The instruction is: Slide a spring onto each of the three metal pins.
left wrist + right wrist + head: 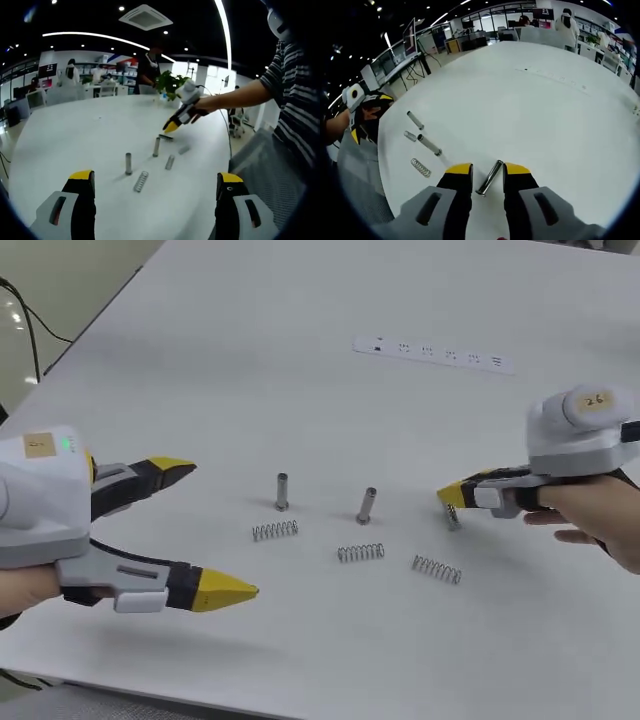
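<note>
Head view: a white table (300, 340) is seen with all the parts for the job laid out on it. The left gripper (213, 530) is held over the near left of the table, its jaws spread wide with nothing between them. The right gripper (450, 496) is set at the right pin (490, 177). In the right gripper view its jaws are drawn in close on either side of that pin, but whether the pin is pinched cannot be told. The left pin (281, 490) and the middle pin (367, 504) are stood upright and bare, apart from each other. The left spring (275, 530), middle spring (361, 553) and right spring (437, 569) are laid flat on the table, one just in front of each pin. No spring is seated on any pin, so nothing is judged done and all three fittings are left.
</note>
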